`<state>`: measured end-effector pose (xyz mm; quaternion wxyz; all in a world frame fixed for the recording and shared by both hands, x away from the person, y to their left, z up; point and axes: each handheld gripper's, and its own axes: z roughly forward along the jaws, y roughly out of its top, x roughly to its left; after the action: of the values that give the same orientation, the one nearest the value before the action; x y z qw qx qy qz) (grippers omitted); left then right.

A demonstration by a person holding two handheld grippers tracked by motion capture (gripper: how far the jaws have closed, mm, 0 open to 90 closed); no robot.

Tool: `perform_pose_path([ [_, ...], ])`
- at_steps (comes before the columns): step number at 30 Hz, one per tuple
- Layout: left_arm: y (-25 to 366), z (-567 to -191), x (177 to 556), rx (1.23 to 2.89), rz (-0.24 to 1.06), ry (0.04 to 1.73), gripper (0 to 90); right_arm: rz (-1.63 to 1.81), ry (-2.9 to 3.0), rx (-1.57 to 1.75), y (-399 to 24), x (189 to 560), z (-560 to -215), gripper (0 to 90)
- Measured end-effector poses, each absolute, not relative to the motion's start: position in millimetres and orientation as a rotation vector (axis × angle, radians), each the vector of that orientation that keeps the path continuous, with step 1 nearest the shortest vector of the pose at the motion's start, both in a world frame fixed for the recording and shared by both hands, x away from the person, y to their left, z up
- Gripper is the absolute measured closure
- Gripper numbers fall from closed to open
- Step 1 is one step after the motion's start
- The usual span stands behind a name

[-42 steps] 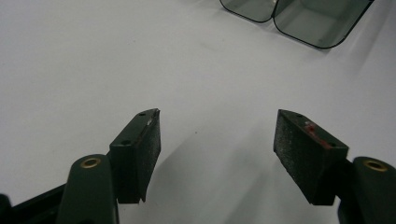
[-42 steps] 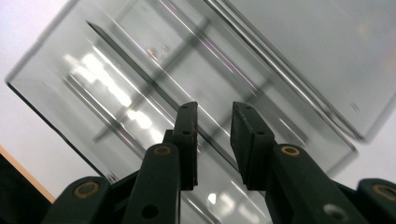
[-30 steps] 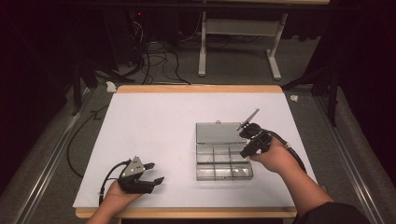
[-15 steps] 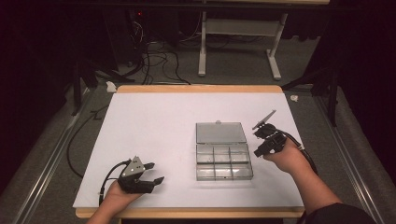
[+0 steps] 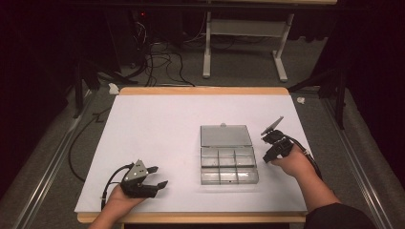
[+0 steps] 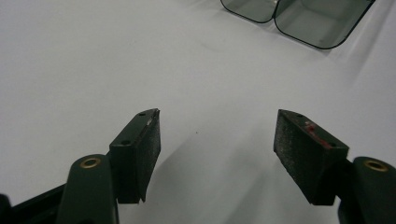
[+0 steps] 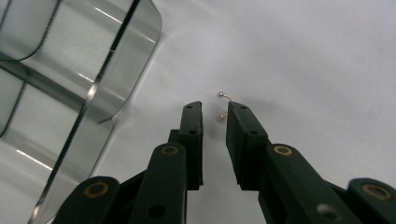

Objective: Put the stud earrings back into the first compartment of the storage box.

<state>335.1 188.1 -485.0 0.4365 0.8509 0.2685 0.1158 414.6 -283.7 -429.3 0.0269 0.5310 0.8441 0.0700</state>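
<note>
While jaws narrow, nearly together, right gripper (image 7: pixel 215 114) hovers over small metal hook (image 7: pixel 224 106), unpinched.

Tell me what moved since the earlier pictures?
The right tool slid off the clear box to the white table on its right. Its jaws have been closing, nearly together now by a tiny curved metal piece, not pinching it. The left tool stayed put, open; the box stayed open too.
</note>
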Motion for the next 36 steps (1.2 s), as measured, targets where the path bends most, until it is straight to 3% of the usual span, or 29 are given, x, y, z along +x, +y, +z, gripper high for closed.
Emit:
perform_pose_path([
  [36, 187.5, -485.2, 335.5, 2.121, 0.286, 0.672, 32.4, 0.180, 2.636, 1.636, -287.8, 424.7, -438.2, 86.5],
])
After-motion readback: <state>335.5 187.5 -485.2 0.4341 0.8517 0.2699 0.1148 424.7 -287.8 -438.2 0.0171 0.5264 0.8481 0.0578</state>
